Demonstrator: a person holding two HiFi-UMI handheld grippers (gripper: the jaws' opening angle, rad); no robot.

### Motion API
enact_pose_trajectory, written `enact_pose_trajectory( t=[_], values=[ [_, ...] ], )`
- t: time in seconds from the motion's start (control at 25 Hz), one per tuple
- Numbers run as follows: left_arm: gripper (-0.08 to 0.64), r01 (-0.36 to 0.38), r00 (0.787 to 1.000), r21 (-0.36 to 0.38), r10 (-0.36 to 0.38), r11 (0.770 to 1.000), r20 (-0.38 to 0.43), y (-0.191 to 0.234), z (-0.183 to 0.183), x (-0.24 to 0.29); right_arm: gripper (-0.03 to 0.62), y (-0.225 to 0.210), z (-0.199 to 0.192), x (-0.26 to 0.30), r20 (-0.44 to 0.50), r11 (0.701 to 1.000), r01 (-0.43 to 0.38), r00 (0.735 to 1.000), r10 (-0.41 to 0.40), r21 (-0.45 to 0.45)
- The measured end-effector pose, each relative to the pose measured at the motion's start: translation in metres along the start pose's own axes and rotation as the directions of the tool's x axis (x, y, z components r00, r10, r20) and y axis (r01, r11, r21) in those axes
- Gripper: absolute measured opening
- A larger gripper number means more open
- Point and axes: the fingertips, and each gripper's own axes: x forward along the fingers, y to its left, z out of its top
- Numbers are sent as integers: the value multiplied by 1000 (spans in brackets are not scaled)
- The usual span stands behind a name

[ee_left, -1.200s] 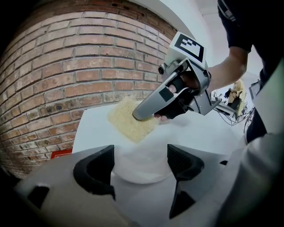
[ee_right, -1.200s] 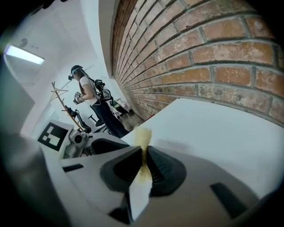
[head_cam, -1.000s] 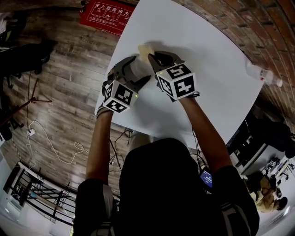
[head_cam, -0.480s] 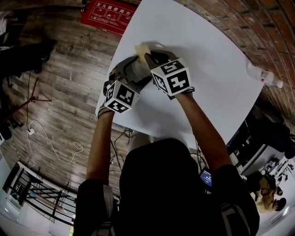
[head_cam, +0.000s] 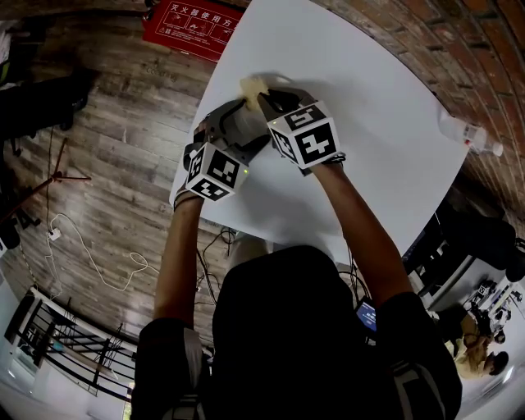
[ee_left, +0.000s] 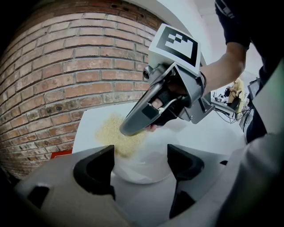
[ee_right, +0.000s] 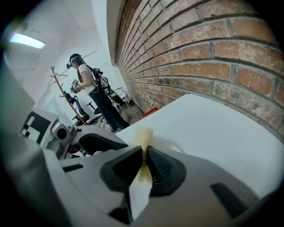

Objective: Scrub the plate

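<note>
L claw: jaws apart, one on each side of the white plate, inner pads against its rim. Reads as clamped on the plate.

R claw: jaws nearly together, pinched on a yellow scrub pad. Pad sticks out past the tips, w/ a white strip of it showing lower down btwn the jaws.

Plate pos: on the white tabletop, near its left edge in head view, btwn the two claws. Can't tell if it rests flat or is lifted a bit.

Pad vs plate: in L claw view the pad lies on the plate's far-left side, partly over the rim. R claw comes in from upper right, tilted down, tip right at the pad. Person's fingers are visible on the R claw's trigger.

Head view: both marker cubes close together, and the L and R claws converge at the plate. Arms stretched fwd over the tabletop's near edge.

Other stuff:
- clear plastic bottle lying at the tabletop's right edge, well apart from the plate
- brick wall behind the tabletop
- red sign on the wood floor, beyond the tabletop's far-left corner
- second person standing in the bkgd of R claw view, holding gear
</note>
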Motion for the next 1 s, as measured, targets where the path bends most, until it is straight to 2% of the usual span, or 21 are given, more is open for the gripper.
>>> enact_pose_trajectory(
  t=[0.72,1.0],
  values=[
    [356,-1,1000,1,1,1000,2,1,-1,-1,44,-35,-12,-20,1,995,60,998,-60,76],
    [356,-1,1000,1,1,1000,1,0,-1,0,44,-40,-15,-25,-8,995,79,997,-78,62]
  ],
)
